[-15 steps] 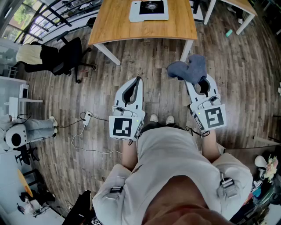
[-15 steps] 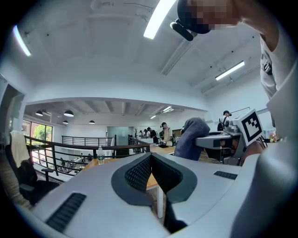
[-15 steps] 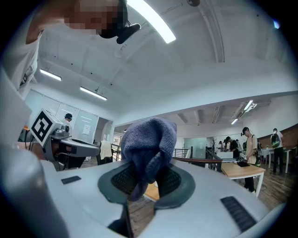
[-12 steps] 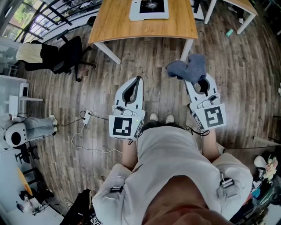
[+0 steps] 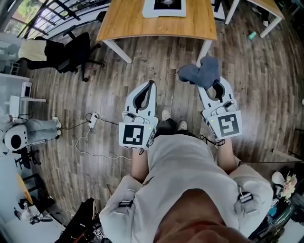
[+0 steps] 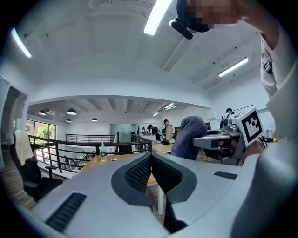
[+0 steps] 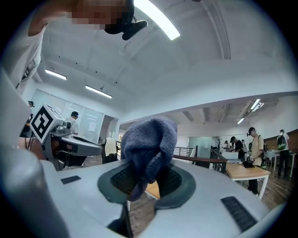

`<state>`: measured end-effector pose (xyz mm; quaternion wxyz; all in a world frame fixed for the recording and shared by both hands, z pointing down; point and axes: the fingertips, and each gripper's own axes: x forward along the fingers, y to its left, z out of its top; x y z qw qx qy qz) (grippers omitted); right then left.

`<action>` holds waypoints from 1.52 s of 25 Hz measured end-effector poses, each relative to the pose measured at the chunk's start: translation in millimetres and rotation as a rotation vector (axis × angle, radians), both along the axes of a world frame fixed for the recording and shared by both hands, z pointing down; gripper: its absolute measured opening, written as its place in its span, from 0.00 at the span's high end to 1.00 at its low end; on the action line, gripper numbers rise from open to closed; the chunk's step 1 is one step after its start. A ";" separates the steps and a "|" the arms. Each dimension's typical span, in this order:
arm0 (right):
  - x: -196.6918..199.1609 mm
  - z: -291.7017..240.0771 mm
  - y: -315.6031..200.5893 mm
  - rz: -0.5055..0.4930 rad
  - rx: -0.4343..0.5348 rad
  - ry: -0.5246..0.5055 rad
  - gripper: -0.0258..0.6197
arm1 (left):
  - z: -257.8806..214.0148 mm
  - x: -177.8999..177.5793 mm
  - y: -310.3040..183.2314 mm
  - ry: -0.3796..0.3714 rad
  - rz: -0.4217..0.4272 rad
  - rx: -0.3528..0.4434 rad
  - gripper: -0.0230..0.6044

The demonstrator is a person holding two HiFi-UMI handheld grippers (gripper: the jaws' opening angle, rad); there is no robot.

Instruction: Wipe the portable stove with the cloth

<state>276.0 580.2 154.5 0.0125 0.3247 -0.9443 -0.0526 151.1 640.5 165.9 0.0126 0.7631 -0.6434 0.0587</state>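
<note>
Right claw (image 7: 146, 178) around cloth (image 7: 151, 138) (bunched)

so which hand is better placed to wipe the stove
Right. The right tool is clamped on the cloth; the left tool is shut and empty. The stove sits on the table ahead of both.

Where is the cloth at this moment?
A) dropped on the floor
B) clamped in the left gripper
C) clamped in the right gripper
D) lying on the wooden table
C: the cloth sits pinched in the right gripper, while the left gripper is shut on nothing.
</note>
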 end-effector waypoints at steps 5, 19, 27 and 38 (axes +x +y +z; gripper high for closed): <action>-15.0 1.7 -16.6 0.002 0.009 0.019 0.79 | 1.3 -14.5 -15.8 0.007 0.003 -0.002 0.93; -84.0 7.8 -92.9 0.076 0.012 0.073 0.79 | 10.3 -90.5 -106.6 0.007 0.037 -0.011 0.93; -109.2 8.1 -122.0 0.145 0.002 0.069 0.79 | 5.4 -113.8 -147.3 0.013 0.103 0.008 0.93; -112.4 18.7 -180.2 0.176 -0.033 0.076 0.79 | 15.1 -115.9 -207.4 0.024 0.138 -0.020 0.93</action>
